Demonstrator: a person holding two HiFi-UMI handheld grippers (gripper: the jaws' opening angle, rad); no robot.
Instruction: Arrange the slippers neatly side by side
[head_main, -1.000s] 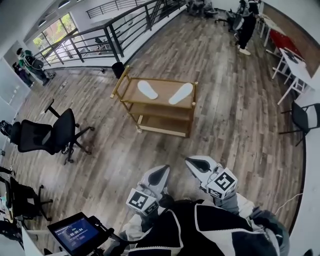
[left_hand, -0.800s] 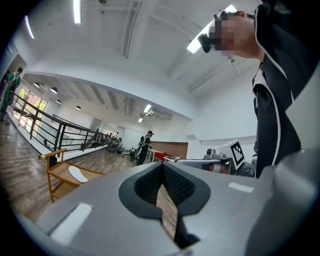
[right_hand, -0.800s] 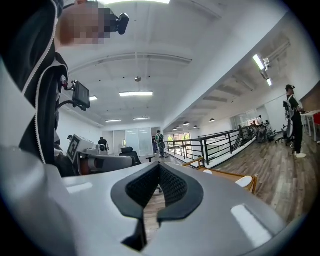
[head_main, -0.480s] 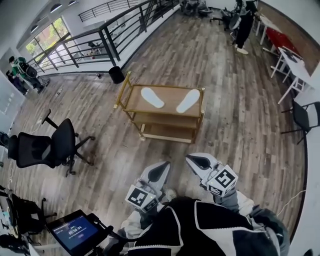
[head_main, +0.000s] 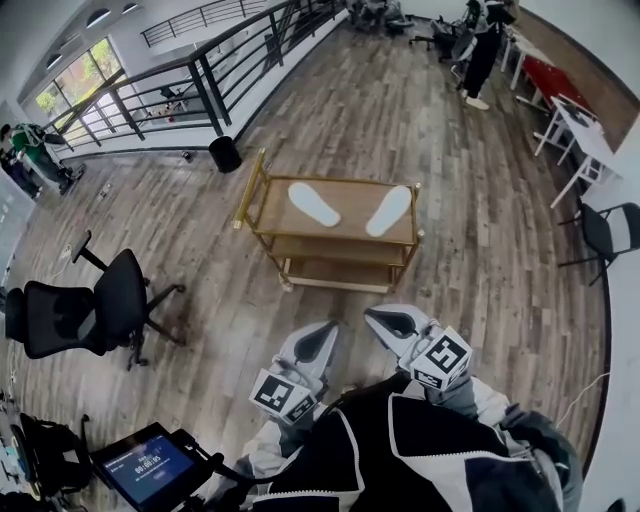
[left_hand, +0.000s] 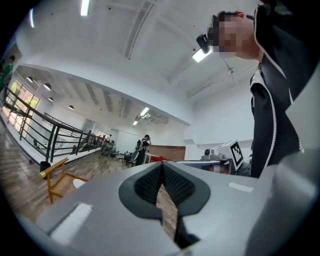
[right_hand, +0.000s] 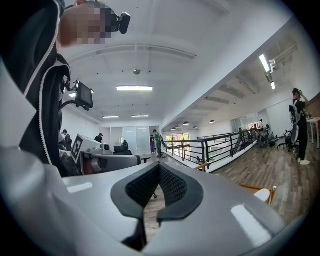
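Two white slippers lie splayed apart on the top shelf of a gold cart (head_main: 262, 176) ahead of me: the left slipper (head_main: 313, 203) and the right slipper (head_main: 389, 210), their toe ends angled away from each other. My left gripper (head_main: 322, 337) and right gripper (head_main: 383, 321) are held close to my chest, well short of the cart, both shut with nothing between the jaws. The left gripper view shows the cart's gold frame (left_hand: 55, 172) and a slipper edge (left_hand: 79, 183); the right gripper view shows a slipper tip (right_hand: 262, 194).
A black office chair (head_main: 100, 305) stands left of the cart on the wood floor. A black railing (head_main: 200, 80) and a bin (head_main: 223, 153) lie beyond. A person (head_main: 481, 45) stands far back right near white tables (head_main: 585, 130). A screen (head_main: 150, 468) sits by my left side.
The cart and slippers have slid lower and slightly right in the head view, so they appear closer. Both grippers stay shut near my chest.
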